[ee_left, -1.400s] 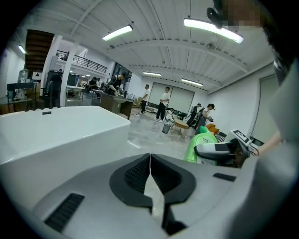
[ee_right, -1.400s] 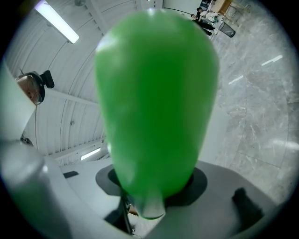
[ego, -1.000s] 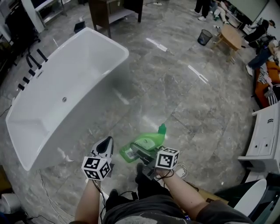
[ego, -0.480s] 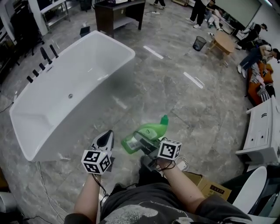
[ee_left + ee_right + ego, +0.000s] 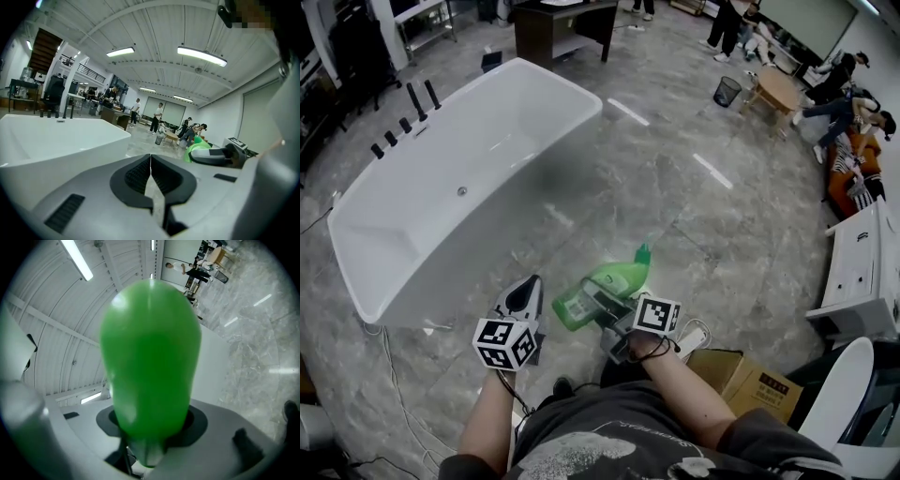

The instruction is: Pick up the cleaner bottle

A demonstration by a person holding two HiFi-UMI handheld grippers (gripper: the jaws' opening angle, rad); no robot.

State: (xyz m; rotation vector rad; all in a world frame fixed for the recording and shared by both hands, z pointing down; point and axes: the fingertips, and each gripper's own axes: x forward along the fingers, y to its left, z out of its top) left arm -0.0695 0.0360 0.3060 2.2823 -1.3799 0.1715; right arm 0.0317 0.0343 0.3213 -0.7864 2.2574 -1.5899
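Green cleaner bottle (image 5: 602,287) held off the grey floor (image 5: 675,169) in the right gripper (image 5: 602,302), in front of the person's waist. The gripper's jaws are clamped on the bottle's body, and in the right gripper view green plastic fills the space between them. The bottle lies nearly flat. In the head view its long axis runs from the labelled base at lower left to the cap at upper right, pointing away from the person. The left gripper (image 5: 525,289) sits just beside the base, jaws pressed together on nothing. A white bathtub (image 5: 441,159) stands to the left. The pick-up looks done, with the right hand alone carrying the bottle.
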